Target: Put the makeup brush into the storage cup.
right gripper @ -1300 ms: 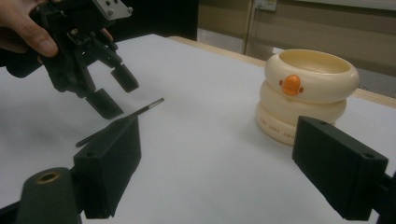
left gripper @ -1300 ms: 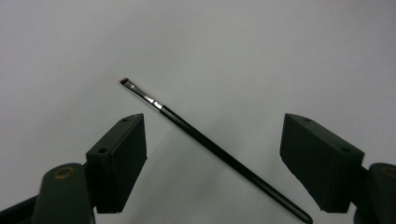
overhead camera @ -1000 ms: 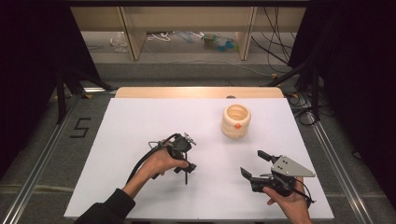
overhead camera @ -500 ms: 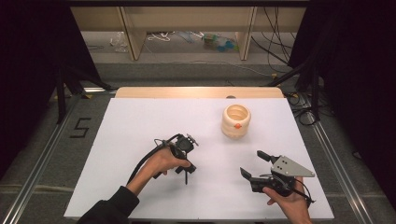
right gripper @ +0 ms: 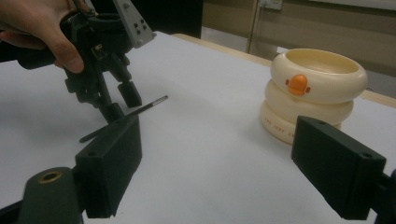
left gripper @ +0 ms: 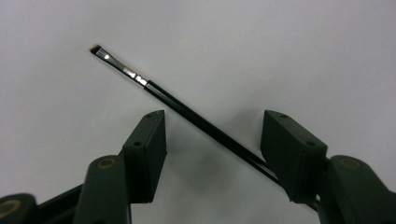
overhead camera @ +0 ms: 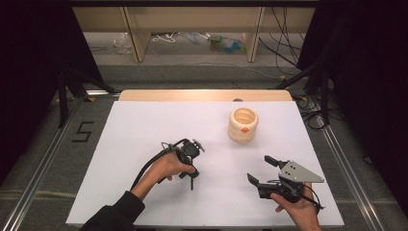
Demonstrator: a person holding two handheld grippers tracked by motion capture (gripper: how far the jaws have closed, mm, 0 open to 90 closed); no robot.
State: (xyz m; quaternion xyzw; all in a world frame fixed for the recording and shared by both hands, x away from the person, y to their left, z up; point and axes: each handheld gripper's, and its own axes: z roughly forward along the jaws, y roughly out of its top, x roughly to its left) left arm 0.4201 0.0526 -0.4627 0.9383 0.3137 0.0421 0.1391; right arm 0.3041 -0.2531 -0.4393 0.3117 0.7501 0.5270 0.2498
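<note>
Left tongs [left gripper: 212, 140] gape astride a thin black brush [left gripper: 187, 112] lying flat on the white worktop [overhead camera: 144, 125]. Right tongs [overhead camera: 264, 171] gape too (idle, near the cream pot [overhead camera: 243, 124]). Squeezing off-centre could roll the brush away.

light: bright table [overhead camera: 144, 125], dark surround | shadows: soft | focus: near tongs blurred, gripper views

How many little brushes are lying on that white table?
1. A thin black brush lies on the white table, between the open jaws of the left hand-held gripper. Others could be hidden under the hands.
</note>
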